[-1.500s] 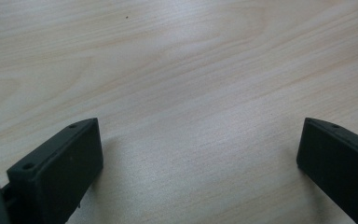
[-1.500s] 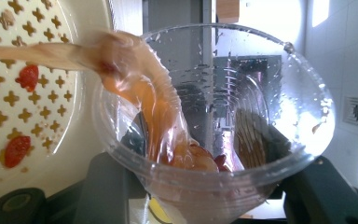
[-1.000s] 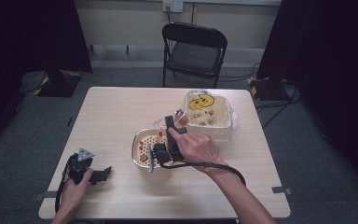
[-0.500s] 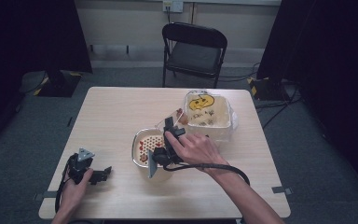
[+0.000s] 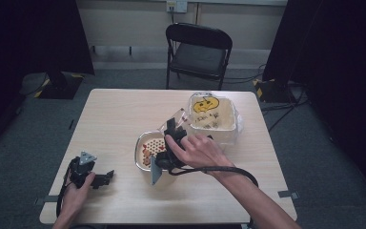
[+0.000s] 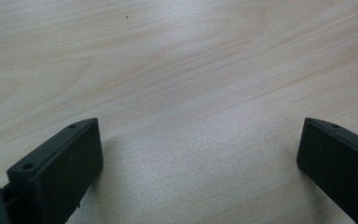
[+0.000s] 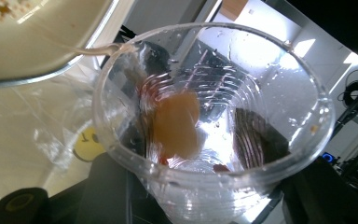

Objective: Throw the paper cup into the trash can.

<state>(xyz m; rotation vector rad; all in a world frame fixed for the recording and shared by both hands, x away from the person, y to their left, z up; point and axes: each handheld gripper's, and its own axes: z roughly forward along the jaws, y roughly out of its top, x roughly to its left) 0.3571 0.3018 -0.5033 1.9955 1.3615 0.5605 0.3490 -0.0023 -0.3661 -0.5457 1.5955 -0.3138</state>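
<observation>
Clear plastic cup [image 7: 212, 116] is clamped between the right gripper [image 5: 170, 151] jaws, tipped over sideways, wet inside, an orange blob stuck to its wall. Mouth sits right beside the metal bowl [image 5: 142, 143] rim.

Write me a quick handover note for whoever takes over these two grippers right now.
Right gripper: shut on the clear plastic cup, tipped over the metal bowl; an orange piece sits inside the cup.
Left gripper: open, empty, resting on the table at the near left.
Lined container stands behind the bowl.
Done: bowl already holds reddish pieces.
Left: probably finish emptying the cup, then set it down.
</observation>
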